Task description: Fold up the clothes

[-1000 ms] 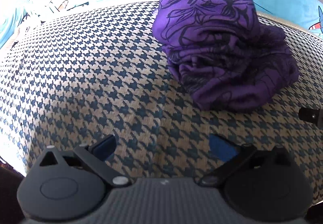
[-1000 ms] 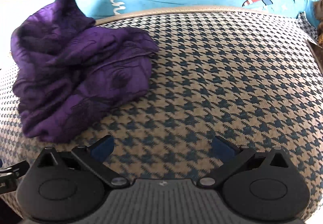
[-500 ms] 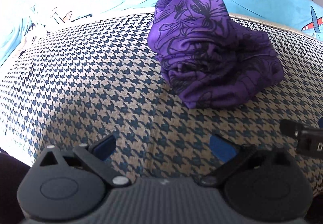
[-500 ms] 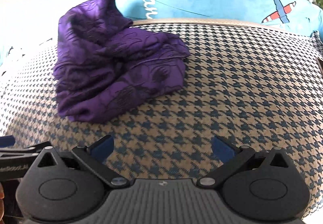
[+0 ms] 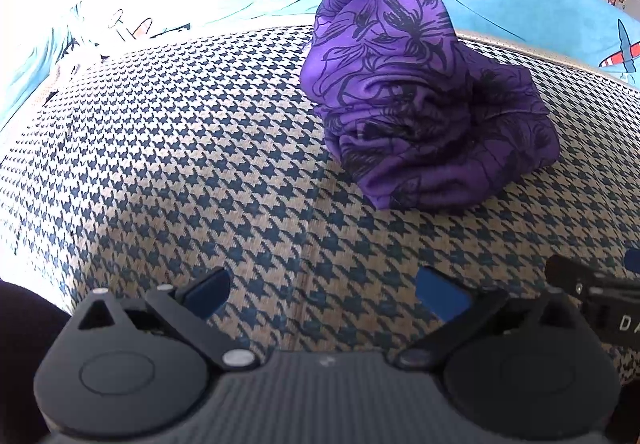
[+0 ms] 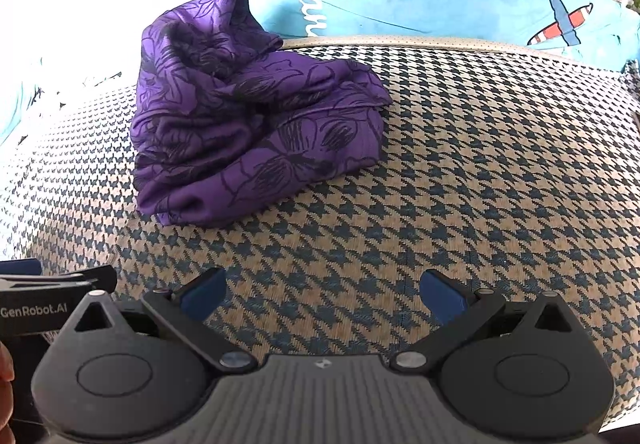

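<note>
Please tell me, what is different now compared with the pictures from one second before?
Both hand-held grippers drew back from the purple garment, which now looks smaller and farther off in each wrist view. The right hand-held gripper also turned toward it, so the heap sits nearer the middle of that view. Nothing was gripped or released. The garment is still a crumpled heap on the houndstooth cushion, and the left hand-held gripper and the right one remain open and empty.

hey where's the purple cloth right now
The purple cloth lies bunched in a heap on the houndstooth cushion, upper right in the left wrist view and upper left in the right wrist view, just before the blue backrest.
</note>
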Tool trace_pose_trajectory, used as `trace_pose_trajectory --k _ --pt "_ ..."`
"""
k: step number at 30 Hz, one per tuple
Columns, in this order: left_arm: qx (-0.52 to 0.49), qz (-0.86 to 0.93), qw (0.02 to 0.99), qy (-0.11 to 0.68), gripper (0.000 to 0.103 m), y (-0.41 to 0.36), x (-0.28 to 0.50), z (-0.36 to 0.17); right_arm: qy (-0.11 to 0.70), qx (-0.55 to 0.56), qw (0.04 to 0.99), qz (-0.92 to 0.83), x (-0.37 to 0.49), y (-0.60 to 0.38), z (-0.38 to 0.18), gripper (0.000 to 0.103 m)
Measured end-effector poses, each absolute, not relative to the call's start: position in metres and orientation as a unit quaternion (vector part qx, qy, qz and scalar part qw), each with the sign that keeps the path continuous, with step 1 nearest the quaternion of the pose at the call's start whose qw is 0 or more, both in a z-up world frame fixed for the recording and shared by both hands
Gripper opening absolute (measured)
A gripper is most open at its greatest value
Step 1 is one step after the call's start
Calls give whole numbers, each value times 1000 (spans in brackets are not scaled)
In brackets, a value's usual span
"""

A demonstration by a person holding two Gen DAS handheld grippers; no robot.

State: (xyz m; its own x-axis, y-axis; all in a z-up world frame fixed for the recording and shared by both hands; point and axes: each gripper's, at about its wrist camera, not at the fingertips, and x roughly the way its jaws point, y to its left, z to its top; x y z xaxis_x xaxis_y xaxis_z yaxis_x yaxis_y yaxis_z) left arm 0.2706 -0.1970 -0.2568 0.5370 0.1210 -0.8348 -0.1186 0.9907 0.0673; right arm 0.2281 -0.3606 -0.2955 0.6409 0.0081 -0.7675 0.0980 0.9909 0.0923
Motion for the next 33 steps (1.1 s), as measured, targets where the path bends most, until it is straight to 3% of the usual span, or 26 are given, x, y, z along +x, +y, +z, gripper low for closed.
trace_pose_trajectory --k 33 --pt "11 40 881 471 103 -205 283 -284 431 67 898 -52 225 -366 -297 103"
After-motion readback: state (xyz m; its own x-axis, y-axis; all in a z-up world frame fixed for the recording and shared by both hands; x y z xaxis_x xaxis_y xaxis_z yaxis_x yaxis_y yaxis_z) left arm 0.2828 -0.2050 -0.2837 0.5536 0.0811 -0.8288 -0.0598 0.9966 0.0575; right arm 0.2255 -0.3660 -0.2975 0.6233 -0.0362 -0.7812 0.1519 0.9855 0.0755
